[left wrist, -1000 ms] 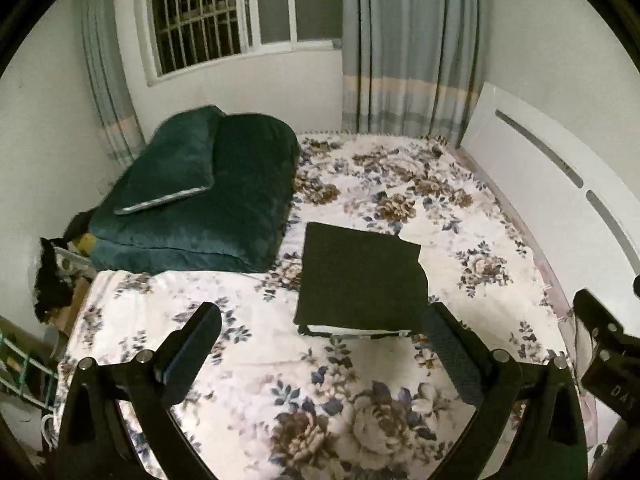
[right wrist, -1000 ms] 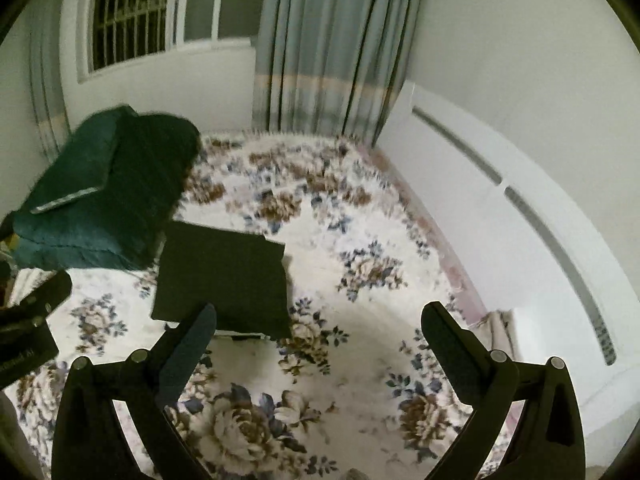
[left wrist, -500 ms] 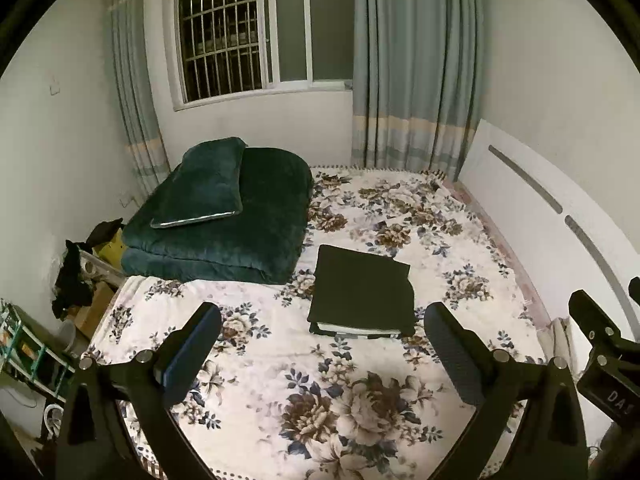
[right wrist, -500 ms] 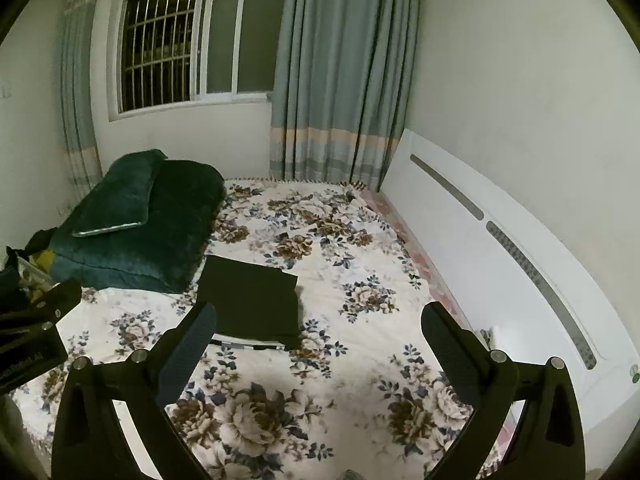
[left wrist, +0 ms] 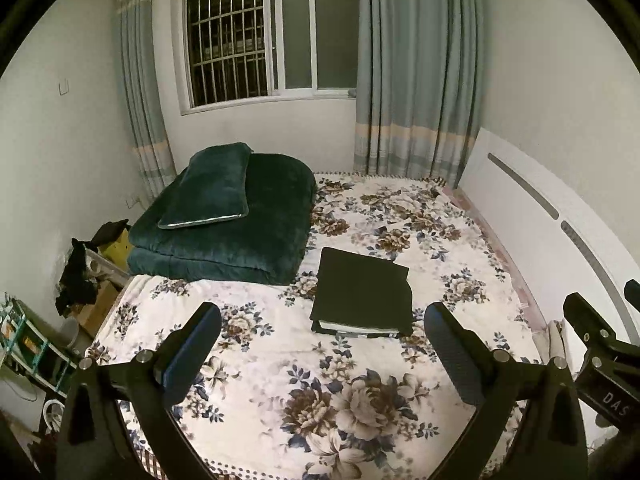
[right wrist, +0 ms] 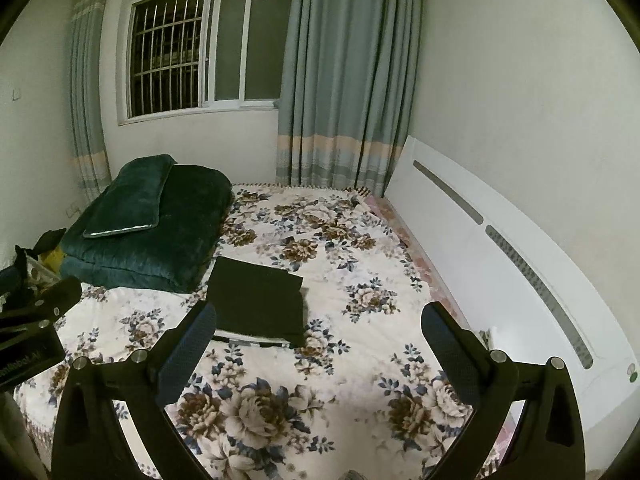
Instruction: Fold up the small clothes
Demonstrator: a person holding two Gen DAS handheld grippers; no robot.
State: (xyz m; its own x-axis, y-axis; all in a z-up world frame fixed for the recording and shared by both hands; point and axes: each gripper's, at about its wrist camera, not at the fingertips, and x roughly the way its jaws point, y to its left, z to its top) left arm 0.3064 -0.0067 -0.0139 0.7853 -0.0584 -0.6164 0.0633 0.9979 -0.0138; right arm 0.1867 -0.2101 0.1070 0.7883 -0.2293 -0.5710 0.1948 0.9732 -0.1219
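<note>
Dark, nearly black fabric garment folded into a flat rectangular stack lies mid-bed on the white floral-print bedspread, just right of the dark green plush folded quilt, their near corners about touching. Stack is squared off, top layer smooth; a pale strip of lighter layers shows along its near edge, and the far right corner sticks out slightly past the layers below. Same stack in the right wrist view, sitting left of centre. Left gripper: jaws spread wide, nothing between them, touching nothing, held above the bedspread with the stack framed beyond the gap between the tips. Right gripper: also wide open, empty, no contact with cloth; its left finger overlaps the stack's near left corner in the picture only, can't confirm any touch. Each gripper's body shows at the edge of the other's view, the two well apart side by side. A dark green plush pillow with pale piping rests on top of the quilt. White headboard with grey slots runs along the right side of the bed; barred window and grey-blue striped curtains on the far wall.
</note>
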